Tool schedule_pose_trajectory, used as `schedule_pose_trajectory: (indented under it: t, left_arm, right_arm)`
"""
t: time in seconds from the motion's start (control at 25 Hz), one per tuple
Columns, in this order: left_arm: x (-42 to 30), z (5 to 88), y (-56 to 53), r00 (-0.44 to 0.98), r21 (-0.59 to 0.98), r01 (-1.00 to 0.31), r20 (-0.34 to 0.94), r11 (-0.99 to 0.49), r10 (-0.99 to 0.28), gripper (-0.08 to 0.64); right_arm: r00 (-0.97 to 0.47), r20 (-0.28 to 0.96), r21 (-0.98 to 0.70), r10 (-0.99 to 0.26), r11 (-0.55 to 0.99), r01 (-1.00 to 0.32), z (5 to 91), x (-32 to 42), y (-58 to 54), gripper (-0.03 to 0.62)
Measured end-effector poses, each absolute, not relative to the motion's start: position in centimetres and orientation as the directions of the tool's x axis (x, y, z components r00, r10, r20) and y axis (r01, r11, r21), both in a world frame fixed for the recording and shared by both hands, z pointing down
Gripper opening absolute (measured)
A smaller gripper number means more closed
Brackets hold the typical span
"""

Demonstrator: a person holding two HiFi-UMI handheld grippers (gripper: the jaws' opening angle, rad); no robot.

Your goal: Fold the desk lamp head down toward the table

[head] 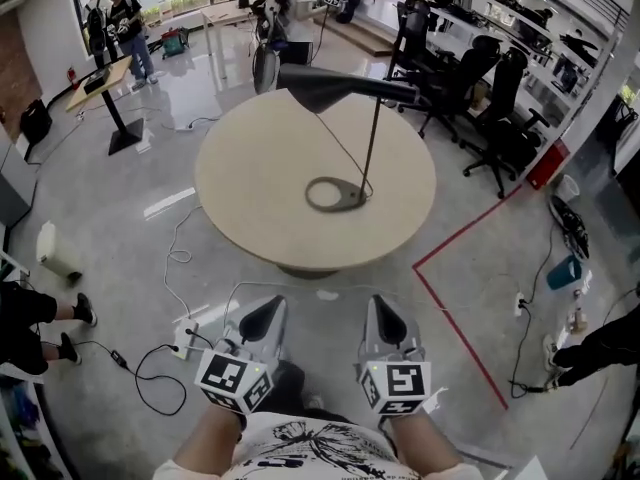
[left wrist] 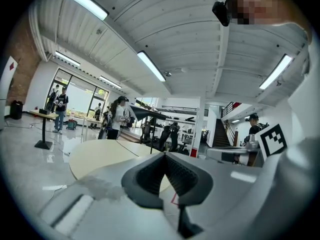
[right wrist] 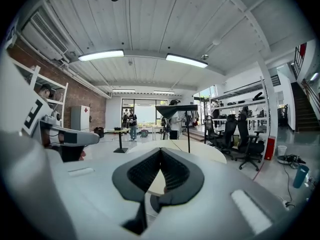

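Lamp: the desk lamp [head: 335,194] stands on the round table [head: 230,218], its head [head: 330,86] raised and roughly level — not folded.
Tools: the left gripper [head: 262,318] and right gripper [head: 385,318] both have their jaws closed on nothing, well short of the table.
Progress: seemingly unstarted — reaching, grasping and lowering the head all remain.

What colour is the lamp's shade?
The lamp shade is black, like its thin pole; clearest in the head view.
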State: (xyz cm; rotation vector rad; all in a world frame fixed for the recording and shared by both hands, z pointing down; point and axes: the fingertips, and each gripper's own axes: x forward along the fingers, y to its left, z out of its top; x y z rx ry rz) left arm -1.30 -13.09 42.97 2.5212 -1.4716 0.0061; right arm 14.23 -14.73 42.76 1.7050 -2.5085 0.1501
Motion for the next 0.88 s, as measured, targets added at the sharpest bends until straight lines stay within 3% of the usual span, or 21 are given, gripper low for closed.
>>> schedule_pose_trajectory:
  t: [0.88]
  left_arm:
    - [-5.6, 38.3, -38.4, 0.656, 0.119, -0.751, 0.022, -0.650, -0.754, 0.005]
  right_arm:
    - [-0.230, 0.075, 0.026, -0.970, 0.232, -0.972, 38.5, 9.8, -37.7, 0.009]
